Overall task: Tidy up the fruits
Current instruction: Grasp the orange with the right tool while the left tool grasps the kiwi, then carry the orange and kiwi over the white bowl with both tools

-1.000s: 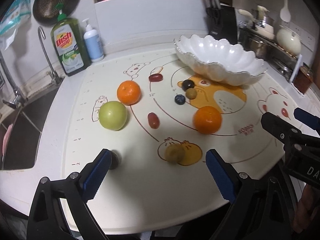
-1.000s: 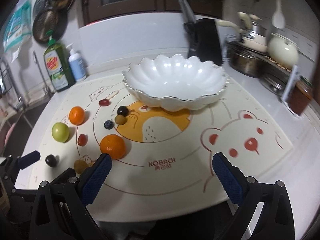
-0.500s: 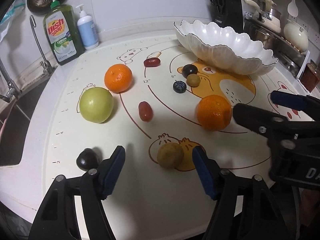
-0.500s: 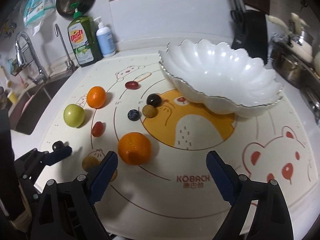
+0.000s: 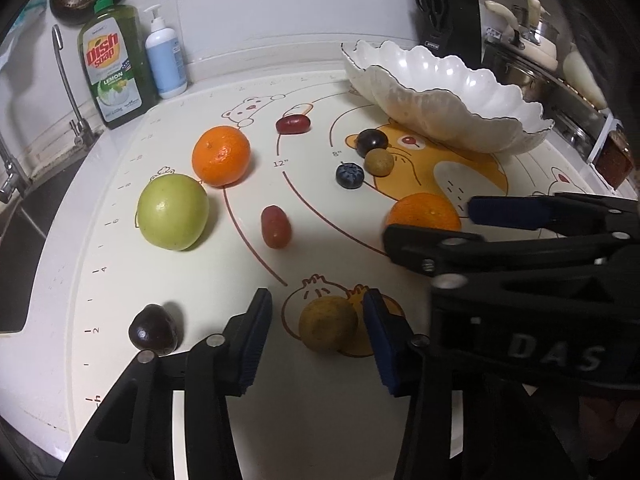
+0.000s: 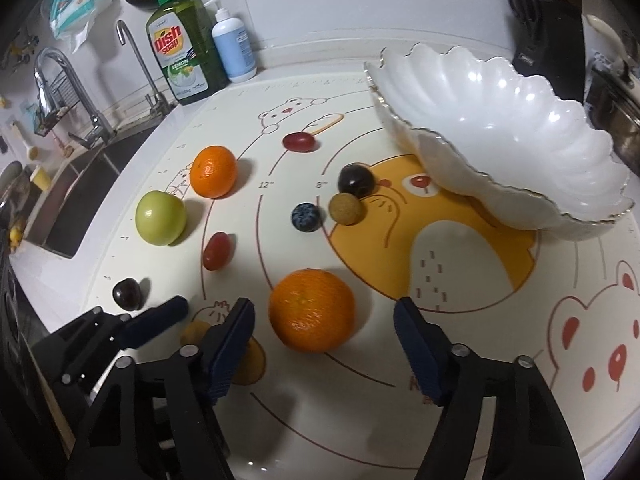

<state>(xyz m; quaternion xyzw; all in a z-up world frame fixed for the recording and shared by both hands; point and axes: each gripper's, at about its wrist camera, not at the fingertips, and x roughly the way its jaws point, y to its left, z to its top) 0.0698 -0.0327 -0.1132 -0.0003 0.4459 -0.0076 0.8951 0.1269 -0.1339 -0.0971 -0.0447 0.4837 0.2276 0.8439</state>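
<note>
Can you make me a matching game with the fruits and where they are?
Things:
1. big orange
2. yellow-brown fruit
3. blueberry
4. green apple

Places:
A. beside the smaller orange, toward the sink side
B. between the right gripper's fingers
C. between the left gripper's fingers
D. near the round tan fruit

Pairs: 1-B, 2-C, 3-D, 4-A

Yellow-brown fruit [image 6: 195,331] half hidden behind right claw [image 6: 324,338]
</note>
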